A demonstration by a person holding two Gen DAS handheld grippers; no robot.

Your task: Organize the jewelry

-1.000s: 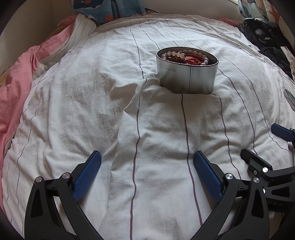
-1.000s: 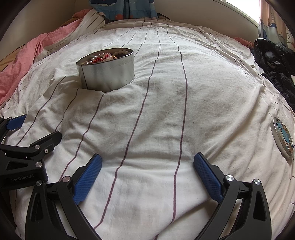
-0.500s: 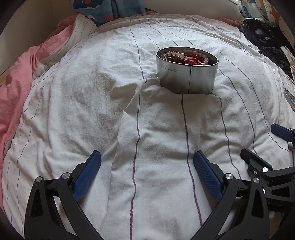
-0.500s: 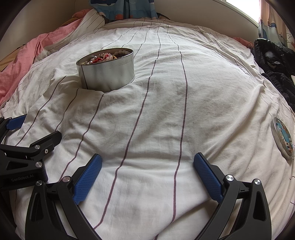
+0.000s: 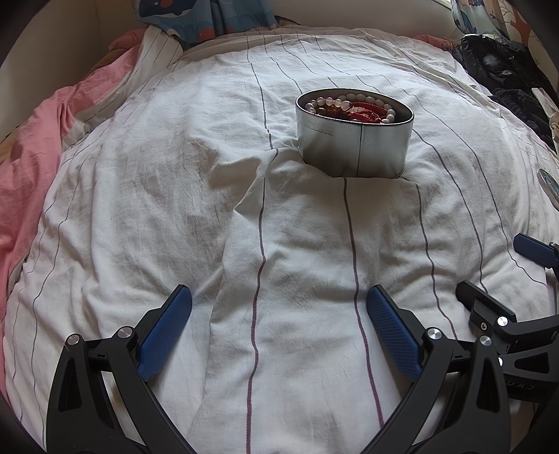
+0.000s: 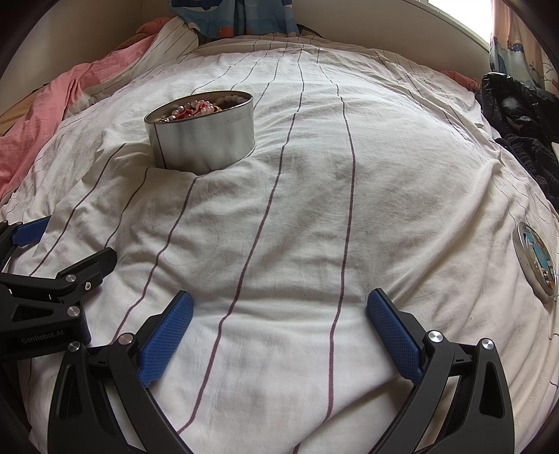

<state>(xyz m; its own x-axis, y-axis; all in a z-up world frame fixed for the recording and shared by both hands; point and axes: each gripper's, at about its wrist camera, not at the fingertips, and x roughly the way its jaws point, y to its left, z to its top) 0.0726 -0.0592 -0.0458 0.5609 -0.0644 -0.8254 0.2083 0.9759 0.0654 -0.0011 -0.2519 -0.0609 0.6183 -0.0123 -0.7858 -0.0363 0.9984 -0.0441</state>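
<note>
White duvet [image 5: 265,223] with thin dark stripes covers the bed, rumpled, filling most of both views. Pink sheet [image 5: 31,146] bunched along its left edge; dark clothing [image 6: 517,111] heaped at the far right; blue patterned fabric [image 5: 209,14] at the head of the bed. Left gripper [image 5: 278,323] low over the near part of the duvet, jaws wide apart, nothing between the blue pads [image 5: 164,335]. Right gripper [image 6: 279,324] beside it on the right, likewise spread wide and holding nothing; each gripper's body shows at the edge of the other's view. Round silver tin [image 5: 353,139], lid off, sits upright and sunk a little into the duvet, well ahead of both grippers: slightly right of centre for the left camera, up and to the left for the right camera [image 6: 201,134]. Inside the tin, jewelry [image 5: 353,106]: pale bead strands along the rim, red cords and darker beads tangled in the middle. Round lid [image 6: 534,260] with a printed picture lies flat on the duvet at the far right, well apart from the tin.
</note>
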